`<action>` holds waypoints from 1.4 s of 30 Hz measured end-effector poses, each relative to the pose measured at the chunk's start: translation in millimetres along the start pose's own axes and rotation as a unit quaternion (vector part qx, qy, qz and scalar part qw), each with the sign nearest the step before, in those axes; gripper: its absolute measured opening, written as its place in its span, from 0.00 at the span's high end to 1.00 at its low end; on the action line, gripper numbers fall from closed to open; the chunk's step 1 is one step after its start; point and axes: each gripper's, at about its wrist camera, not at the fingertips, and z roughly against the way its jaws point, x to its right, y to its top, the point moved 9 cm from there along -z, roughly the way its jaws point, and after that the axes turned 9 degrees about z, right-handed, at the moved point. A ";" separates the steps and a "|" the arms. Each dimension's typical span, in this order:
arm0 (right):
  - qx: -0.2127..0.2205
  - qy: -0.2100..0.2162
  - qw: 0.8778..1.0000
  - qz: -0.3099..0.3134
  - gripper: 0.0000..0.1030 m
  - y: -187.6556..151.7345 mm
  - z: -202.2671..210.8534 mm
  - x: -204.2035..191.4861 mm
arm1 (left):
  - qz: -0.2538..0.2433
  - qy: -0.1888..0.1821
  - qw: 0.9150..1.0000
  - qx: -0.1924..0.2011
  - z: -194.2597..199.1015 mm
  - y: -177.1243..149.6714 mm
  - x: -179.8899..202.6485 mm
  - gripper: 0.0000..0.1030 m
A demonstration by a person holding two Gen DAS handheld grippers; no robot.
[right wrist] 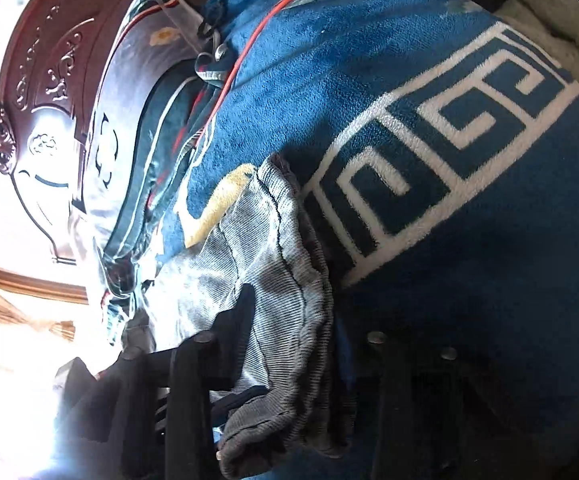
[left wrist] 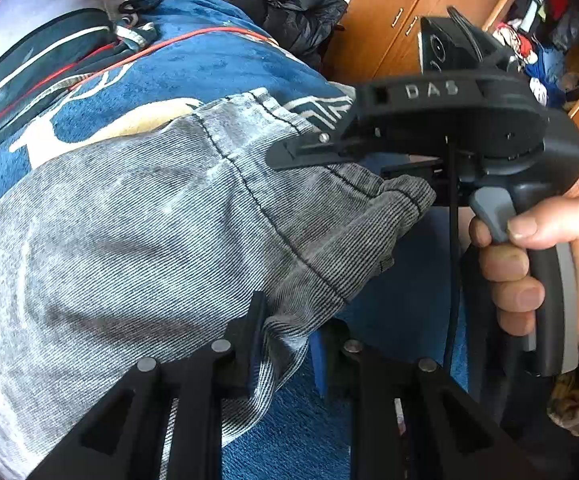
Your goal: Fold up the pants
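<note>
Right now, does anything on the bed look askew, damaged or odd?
Nothing damaged or spilled. The grey pants lie bunched and creased on the blue blanket, hem edges uneven, as expected mid-fold. A thin red cord trails loose across the blanket near the pillows. Both the left gripper and right gripper pinch the fabric.

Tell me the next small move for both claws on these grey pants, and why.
Probably carry the waistband across and lay it flat. Both the left claw and right claw grip the grey pants at one edge, bunched above the blue blanket.
</note>
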 end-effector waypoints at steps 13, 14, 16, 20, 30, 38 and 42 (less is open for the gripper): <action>0.052 -0.003 0.995 0.085 0.88 5.8 18.3 -44.3 | 0.037 -0.025 0.999 0.026 27.5 -0.4 -8.0 0.83; 0.054 -0.001 0.995 0.086 0.88 5.7 19.5 -45.3 | 0.044 -0.029 0.998 0.028 29.9 -0.7 -8.7 0.83; 0.058 0.001 0.994 0.091 0.88 5.2 21.9 -49.5 | 0.056 -0.038 0.997 0.034 34.5 -1.8 -9.9 0.83; 0.069 0.007 0.991 0.110 0.88 4.8 28.2 -63.6 | 0.068 -0.049 0.995 0.044 45.6 -3.9 -11.7 0.84; 0.083 0.017 0.986 0.141 0.88 1.4 31.7 -94.1 | 0.088 -0.062 0.992 0.063 59.8 -0.6 -18.8 0.84; 0.097 0.023 0.980 0.172 0.88 2.2 28.7 -132.0 | 0.109 -0.080 0.987 0.084 80.9 -1.7 -27.0 0.84; 0.093 0.018 0.976 0.194 0.88 -1.5 23.4 -155.4 | 0.124 -0.088 0.984 0.095 92.6 -3.8 -36.4 0.84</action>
